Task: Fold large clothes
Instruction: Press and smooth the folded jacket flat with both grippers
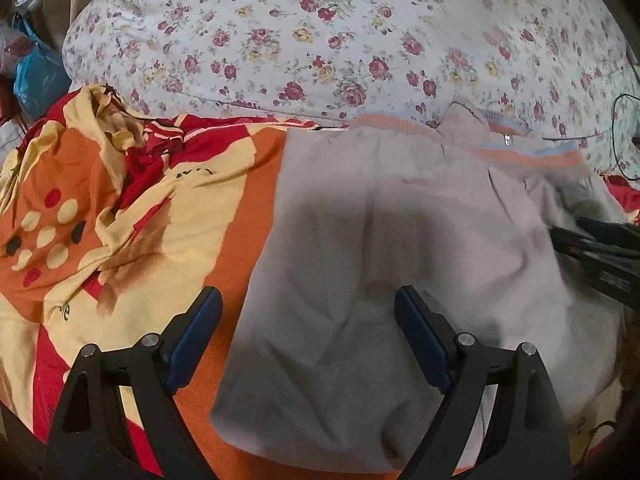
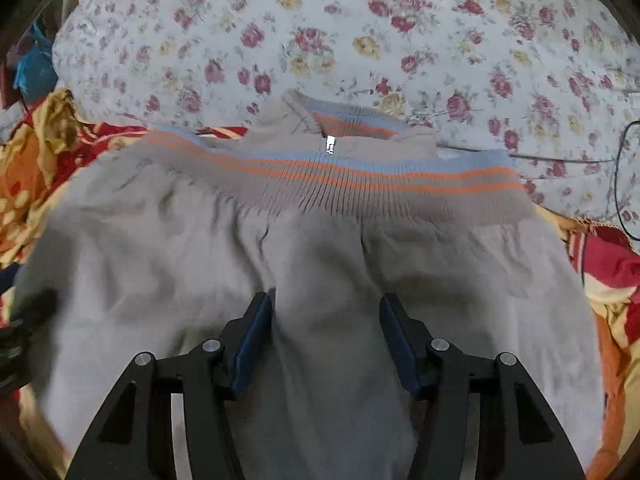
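A bed carries an orange, red and yellow sheet [image 1: 168,216]; a grey sweater [image 2: 320,264] lies spread on it beneath both pairs of fingers; a floral quilt [image 1: 320,36] lies beyond the fingertips.

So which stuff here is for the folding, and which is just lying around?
For the folding:
grey jacket
left gripper, open
right gripper, open

Just lying around:
orange and red blanket
flowery quilt
blue bag
black cable
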`<action>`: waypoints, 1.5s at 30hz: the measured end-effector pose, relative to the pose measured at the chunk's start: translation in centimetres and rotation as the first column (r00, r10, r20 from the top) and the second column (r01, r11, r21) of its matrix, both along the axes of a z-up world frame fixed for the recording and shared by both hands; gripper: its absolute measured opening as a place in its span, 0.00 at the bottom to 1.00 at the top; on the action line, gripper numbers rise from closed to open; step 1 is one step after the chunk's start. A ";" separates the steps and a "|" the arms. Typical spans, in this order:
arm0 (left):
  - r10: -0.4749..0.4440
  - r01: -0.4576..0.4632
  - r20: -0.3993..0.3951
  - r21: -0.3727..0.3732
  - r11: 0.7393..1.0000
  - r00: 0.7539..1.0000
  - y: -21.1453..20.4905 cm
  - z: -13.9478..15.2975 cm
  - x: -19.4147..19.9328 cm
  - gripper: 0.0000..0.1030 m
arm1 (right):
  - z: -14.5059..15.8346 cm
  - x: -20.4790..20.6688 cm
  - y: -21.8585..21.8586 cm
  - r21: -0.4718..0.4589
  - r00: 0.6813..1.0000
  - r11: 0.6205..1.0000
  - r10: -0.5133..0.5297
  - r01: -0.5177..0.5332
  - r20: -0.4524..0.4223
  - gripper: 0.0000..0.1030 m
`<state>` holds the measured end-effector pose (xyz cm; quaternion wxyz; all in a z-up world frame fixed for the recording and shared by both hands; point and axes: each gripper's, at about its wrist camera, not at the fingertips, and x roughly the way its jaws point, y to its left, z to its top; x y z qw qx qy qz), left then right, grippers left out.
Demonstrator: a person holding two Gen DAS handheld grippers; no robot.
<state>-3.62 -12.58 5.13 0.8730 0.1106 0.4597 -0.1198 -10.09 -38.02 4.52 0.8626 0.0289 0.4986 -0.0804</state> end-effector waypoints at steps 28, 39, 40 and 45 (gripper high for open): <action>0.000 0.000 0.010 0.002 1.000 1.000 -0.7 1.7 -2.2 0.86 | 2.9 -10.8 -3.4 0.160 0.999 0.987 -0.031 0.032 -0.008 0.63; -0.021 0.021 -0.003 -0.013 1.000 1.000 -2.2 1.9 -3.3 0.86 | 2.5 -13.1 -3.0 0.292 0.999 0.956 -0.034 0.025 0.027 0.67; -0.025 0.025 -0.003 -0.014 1.000 1.000 -2.4 2.0 -3.5 0.86 | 2.6 -13.0 -2.9 0.303 0.999 0.953 -0.036 0.023 0.037 0.67; -0.005 0.000 -0.053 -0.096 0.995 0.999 -1.4 2.0 -2.9 0.86 | 3.8 -11.1 -1.0 0.321 0.992 0.944 0.029 -0.069 0.126 0.44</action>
